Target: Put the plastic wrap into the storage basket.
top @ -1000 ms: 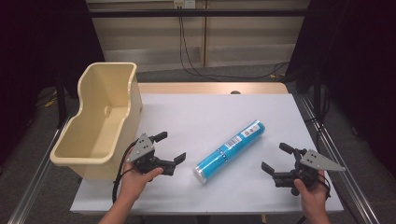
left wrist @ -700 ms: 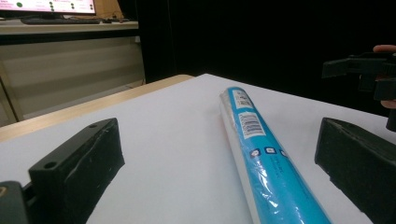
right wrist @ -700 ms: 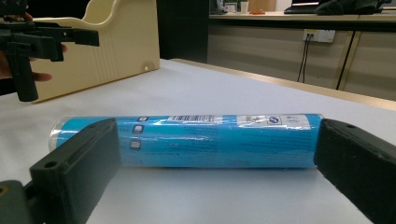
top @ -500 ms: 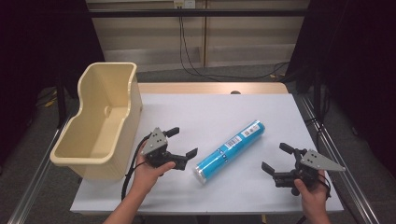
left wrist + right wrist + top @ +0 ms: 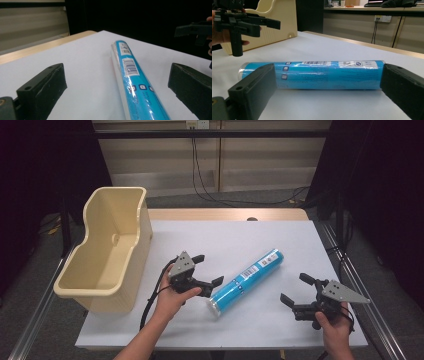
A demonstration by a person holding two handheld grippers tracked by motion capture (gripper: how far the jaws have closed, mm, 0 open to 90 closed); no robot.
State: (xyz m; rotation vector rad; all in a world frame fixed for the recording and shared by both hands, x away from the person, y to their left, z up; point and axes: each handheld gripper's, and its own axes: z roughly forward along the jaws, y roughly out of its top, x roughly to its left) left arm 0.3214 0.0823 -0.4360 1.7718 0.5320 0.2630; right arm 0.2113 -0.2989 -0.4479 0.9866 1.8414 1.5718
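Worktop [image 5: 200, 240] carrying everything, white sheet on top, one only. Bin [image 5: 107, 250] sitting at far left edge, cream plastic, looking empty, one only. Tube [image 5: 246, 276] lying flat mid-worktop on a diagonal, blue, shrink-wrapped, label up, near end pointing at the person, one only. Left claw [image 5: 209, 270] hovering just beside that near end, jaws spread wide, not touching yet. Right claw [image 5: 296, 289] hanging well apart at the right, jaws also wide, holding nothing. Two claws, two hands. For a clean grab, judging: lining left jaws square across the tube, one jaw each side, going a bit past the end cap so wrap isn't slipping, closing slowly to stop rolling. Likely heading for the bin.
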